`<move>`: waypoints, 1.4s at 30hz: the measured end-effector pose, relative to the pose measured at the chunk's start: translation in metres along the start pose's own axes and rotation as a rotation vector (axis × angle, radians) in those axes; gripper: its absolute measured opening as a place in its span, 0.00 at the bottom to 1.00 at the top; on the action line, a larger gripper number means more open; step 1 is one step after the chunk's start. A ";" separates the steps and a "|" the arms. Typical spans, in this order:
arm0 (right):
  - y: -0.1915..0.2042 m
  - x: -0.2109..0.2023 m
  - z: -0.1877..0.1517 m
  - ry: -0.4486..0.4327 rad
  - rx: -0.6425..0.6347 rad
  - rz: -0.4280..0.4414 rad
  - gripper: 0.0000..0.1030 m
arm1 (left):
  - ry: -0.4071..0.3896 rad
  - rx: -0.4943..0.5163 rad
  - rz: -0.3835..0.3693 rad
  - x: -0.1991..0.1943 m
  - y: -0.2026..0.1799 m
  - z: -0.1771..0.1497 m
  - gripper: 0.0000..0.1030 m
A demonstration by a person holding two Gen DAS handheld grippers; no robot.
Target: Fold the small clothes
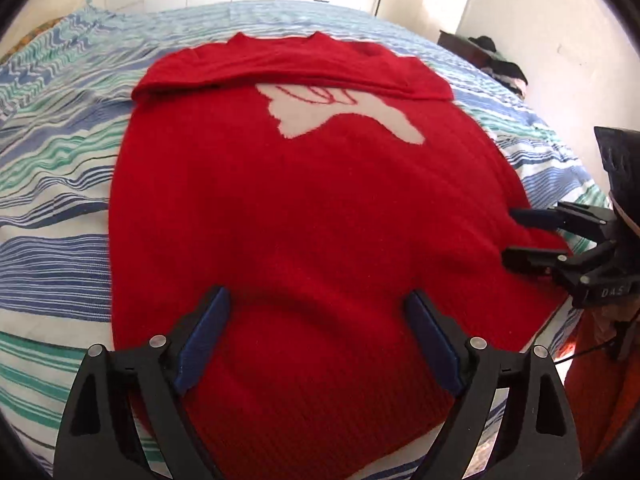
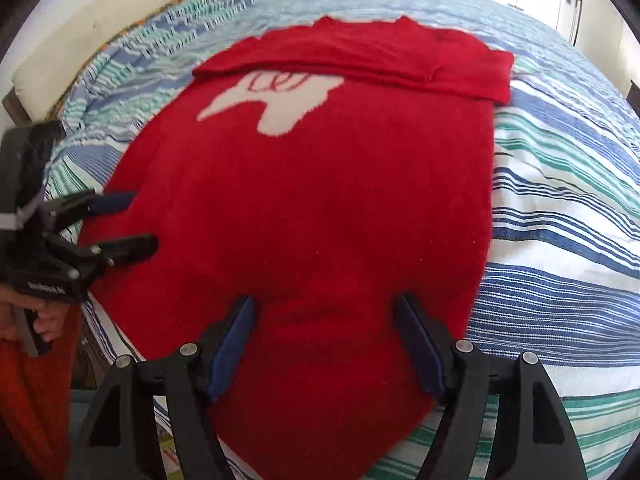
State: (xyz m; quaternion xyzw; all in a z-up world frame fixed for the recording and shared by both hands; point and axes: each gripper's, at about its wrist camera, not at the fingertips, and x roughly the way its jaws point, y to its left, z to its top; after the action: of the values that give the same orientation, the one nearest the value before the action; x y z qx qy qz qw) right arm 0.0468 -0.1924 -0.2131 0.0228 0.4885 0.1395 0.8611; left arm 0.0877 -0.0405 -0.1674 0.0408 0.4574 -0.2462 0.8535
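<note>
A red sweater [image 1: 304, 208] lies flat on a bed covered with a striped bedspread [image 1: 52, 200] in blue, green and white. The sweater has a white figure [image 1: 340, 114] knitted on its chest, and both sleeves are folded across the upper part of the sweater, just above this figure. The left gripper [image 1: 318, 312] is over the bottom hem of the sweater, with its jaws wide apart and nothing between them; the blue pads [image 1: 204, 340] are clearly separated. The right gripper [image 2: 324, 316] is also over the lower part of the sweater, near the other hem corner, and its jaws are spread wide too, holding nothing. In the left wrist view the right gripper appears at the sweater's side edge. I cannot tell if the fingertips touch the fabric.
</note>
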 end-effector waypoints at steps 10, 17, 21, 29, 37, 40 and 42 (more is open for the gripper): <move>0.006 0.003 -0.006 -0.048 -0.004 -0.047 0.77 | -0.015 0.001 -0.012 0.004 0.003 0.000 0.91; 0.007 0.004 -0.009 -0.060 -0.003 -0.052 0.77 | -0.014 0.011 -0.011 0.003 0.002 -0.002 0.91; 0.008 0.004 -0.010 -0.061 -0.005 -0.056 0.77 | -0.012 0.013 -0.010 0.003 0.002 -0.003 0.91; 0.008 0.004 -0.010 -0.062 -0.006 -0.062 0.77 | -0.008 0.019 -0.005 0.004 0.001 -0.003 0.91; 0.008 0.004 -0.010 -0.062 -0.005 -0.066 0.77 | -0.002 0.027 -0.002 0.003 -0.001 -0.003 0.91; 0.007 0.004 -0.009 -0.062 -0.005 -0.068 0.77 | 0.002 0.032 0.001 0.004 -0.001 -0.003 0.91; 0.008 0.004 -0.009 -0.061 -0.006 -0.071 0.77 | 0.003 0.033 0.002 0.004 -0.002 -0.002 0.91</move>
State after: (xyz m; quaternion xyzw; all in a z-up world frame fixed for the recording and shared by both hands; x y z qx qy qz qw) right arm 0.0393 -0.1847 -0.2204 0.0071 0.4621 0.1094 0.8800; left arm 0.0868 -0.0429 -0.1717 0.0558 0.4546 -0.2529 0.8522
